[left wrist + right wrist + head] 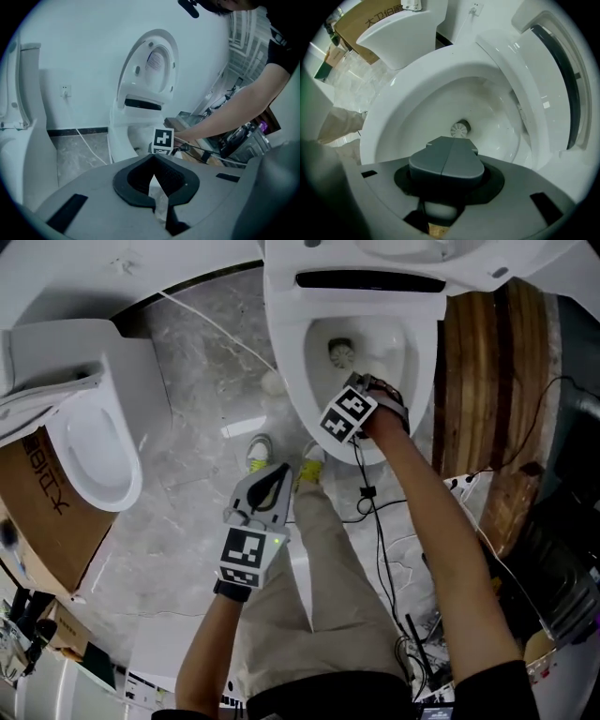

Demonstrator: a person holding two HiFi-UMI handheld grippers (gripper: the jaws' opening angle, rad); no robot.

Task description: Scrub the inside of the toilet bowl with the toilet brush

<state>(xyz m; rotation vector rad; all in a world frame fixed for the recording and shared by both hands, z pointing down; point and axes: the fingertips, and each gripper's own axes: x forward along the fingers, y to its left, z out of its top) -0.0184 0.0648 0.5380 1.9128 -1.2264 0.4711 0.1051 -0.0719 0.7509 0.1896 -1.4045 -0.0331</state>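
The white toilet bowl point(286, 381) stands open at the top of the head view, lid point(150, 65) raised. The round toilet brush head point(342, 352) sits low inside it near the drain, also seen in the right gripper view point(461, 128). My right gripper point(361, 382) reaches over the bowl's front rim, shut point(450, 140) on the brush's white handle point(440, 208). My left gripper point(279, 472) hangs in the air above my leg, short of the toilet. Its jaws point(153, 157) meet at the tips with nothing between them.
A second white toilet point(94, 427) and a cardboard box point(37, 512) stand at the left. A white hose point(216, 329) crosses the marble floor. Black cables point(375, 512) trail beside my legs. A wooden panel point(487, 381) and clutter fill the right side.
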